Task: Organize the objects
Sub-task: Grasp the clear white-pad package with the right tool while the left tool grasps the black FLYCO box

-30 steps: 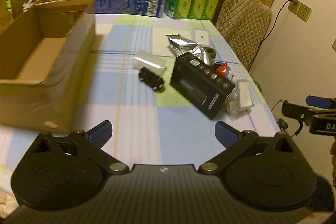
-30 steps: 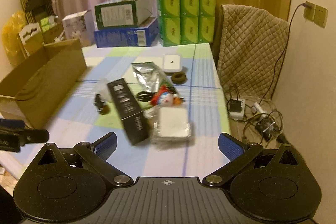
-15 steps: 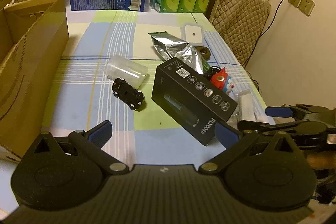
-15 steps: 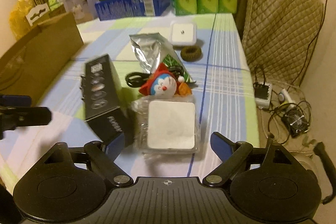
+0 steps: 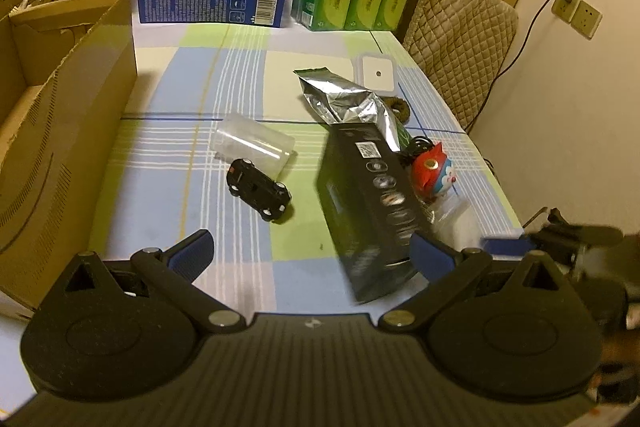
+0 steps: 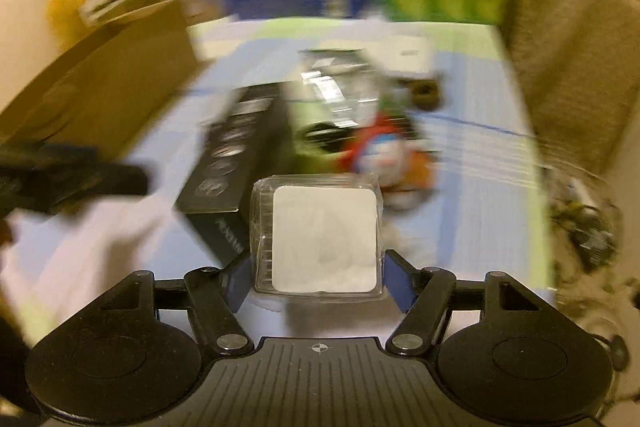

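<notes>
one checked tablecloth (image 5: 240, 83), left claw (image 5: 310, 253) apart, right claw (image 6: 316, 281) clamped on clear case (image 6: 318, 237)

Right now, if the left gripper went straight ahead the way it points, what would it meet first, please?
Probably the toy car: it lies ahead of the open left gripper, slightly left of centre. The black box sits just right of that line, though depth is hard to judge.

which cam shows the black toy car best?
Left wrist view: the small black toy car sits sharp and unblocked on the checked tablecloth beside a clear plastic cup. The right wrist view is motion-blurred; the car can't be made out.
</notes>
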